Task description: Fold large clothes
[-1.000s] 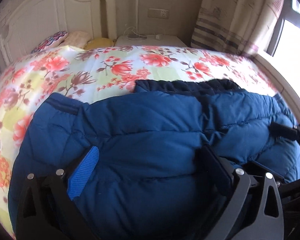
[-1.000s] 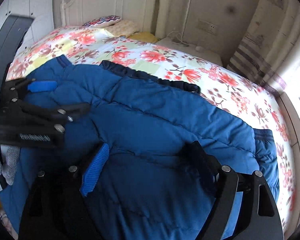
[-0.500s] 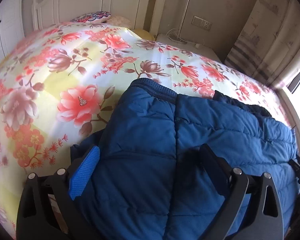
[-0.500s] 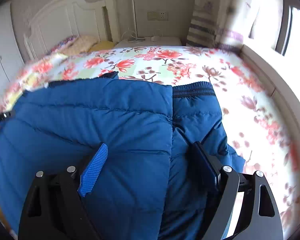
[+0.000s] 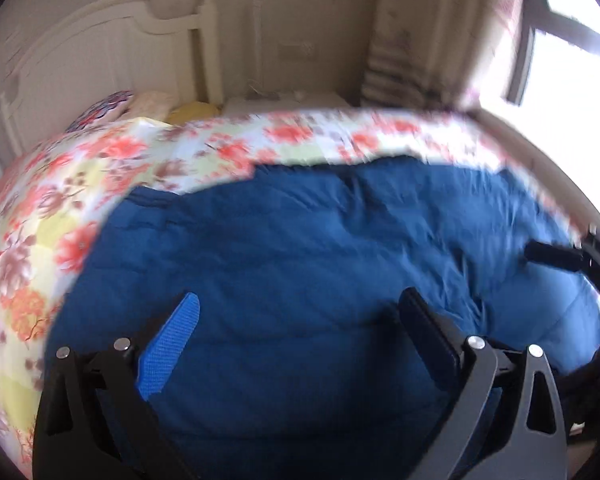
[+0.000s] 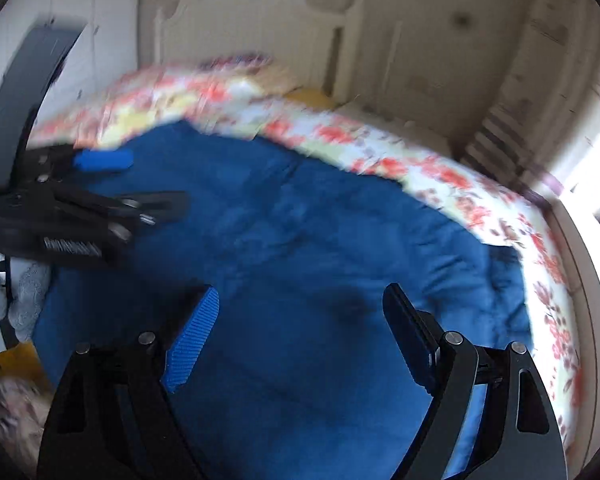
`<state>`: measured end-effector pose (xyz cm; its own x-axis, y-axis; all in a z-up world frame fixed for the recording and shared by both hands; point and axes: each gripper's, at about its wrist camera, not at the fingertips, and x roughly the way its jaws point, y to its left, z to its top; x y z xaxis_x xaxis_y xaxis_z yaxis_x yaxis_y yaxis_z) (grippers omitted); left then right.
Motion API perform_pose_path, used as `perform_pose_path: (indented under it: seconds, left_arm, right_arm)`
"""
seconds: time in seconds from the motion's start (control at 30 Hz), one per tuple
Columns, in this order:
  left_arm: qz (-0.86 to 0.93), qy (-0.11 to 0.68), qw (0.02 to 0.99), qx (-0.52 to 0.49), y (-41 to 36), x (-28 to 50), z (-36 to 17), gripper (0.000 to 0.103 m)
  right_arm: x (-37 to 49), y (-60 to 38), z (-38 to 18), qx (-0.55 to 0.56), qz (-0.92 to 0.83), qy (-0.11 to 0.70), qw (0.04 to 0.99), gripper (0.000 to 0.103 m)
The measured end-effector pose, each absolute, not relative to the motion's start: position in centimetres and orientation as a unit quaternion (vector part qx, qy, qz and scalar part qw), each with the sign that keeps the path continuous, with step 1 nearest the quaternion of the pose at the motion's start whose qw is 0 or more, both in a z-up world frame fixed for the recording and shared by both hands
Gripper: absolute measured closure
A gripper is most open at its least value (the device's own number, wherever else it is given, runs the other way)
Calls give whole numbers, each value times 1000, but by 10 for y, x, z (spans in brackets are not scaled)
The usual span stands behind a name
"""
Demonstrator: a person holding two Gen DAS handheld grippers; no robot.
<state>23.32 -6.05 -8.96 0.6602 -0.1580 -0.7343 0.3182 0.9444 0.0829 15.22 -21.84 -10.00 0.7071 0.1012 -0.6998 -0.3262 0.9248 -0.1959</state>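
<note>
Ahead, both released grippers, left (image 5: 296,320) and right (image 6: 300,312), hover over the jacket (image 5: 320,248), floral bedspread (image 5: 52,208) bordering its far edge.

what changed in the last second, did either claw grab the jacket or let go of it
Neither did: the left claw and right claw stay open over the blue jacket. Both views swung out toward the jacket's ends and back. The jacket still lies folded on the flowered bedspread.

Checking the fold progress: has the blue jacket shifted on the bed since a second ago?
Cannot tell: the blue jacket covers the floral bedspread much as before, but blur and swinging cameras hide any shift.
</note>
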Motion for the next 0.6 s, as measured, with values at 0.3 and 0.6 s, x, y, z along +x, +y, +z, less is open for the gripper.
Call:
perform_pose_path:
  seconds: [0.3,0.6]
  left_arm:
    - [-126,396,908,48,-33,235,-95,2]
    - [-67,386,919,-31,73,232,-94,8]
  right_arm:
    - [149,-241,-97,-120,100,367,917,19]
    - [125,-349,-103,11,39,370,928,17]
